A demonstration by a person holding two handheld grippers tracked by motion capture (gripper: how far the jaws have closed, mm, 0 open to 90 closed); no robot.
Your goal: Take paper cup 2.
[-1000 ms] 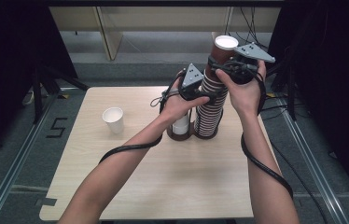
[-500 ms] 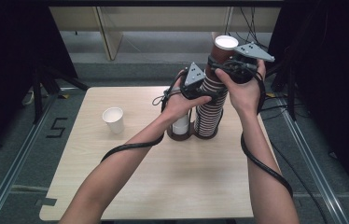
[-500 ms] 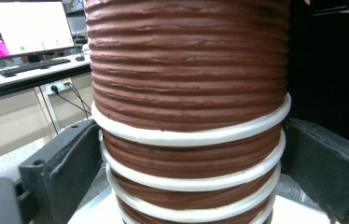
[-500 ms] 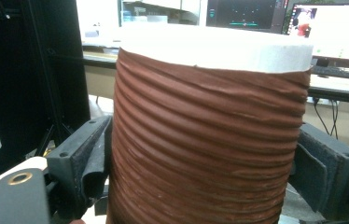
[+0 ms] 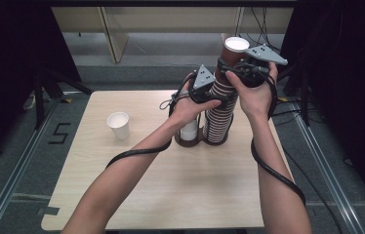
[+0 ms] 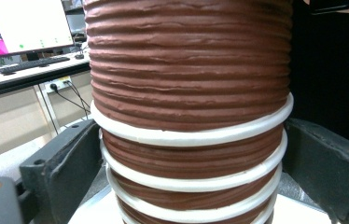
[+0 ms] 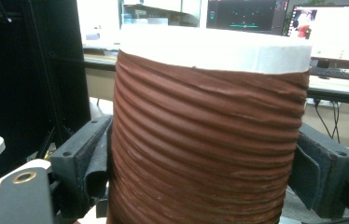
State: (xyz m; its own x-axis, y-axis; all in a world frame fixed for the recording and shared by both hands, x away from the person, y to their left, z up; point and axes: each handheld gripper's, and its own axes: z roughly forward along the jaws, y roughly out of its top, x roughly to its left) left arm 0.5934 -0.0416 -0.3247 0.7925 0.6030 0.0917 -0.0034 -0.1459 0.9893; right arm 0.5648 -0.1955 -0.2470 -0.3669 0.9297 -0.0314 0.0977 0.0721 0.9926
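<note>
A tall stack of brown ribbed paper cups (image 5: 218, 122) stands in a dark holder (image 5: 190, 142) at the middle of the table. My left gripper (image 5: 221, 96) reaches in from the left at mid-height. Its jaws have just been opening a little, and the pads (image 6: 77, 158) still touch the white rims of the stack (image 6: 191, 107) on both sides. My right gripper (image 5: 233, 66) is at the top. Its jaws have just been closing, and the pads (image 7: 99, 163) press on the top brown cup (image 7: 205, 121), whose white rim (image 5: 236, 44) stands above the rest.
A single white paper cup (image 5: 118, 125) stands upright on the left of the wooden table (image 5: 180, 195). A short stack of white cups (image 5: 189, 130) sits in the holder's left ring. Cables trail from both grippers across the table. Desks with monitors (image 7: 336, 32) lie beyond.
</note>
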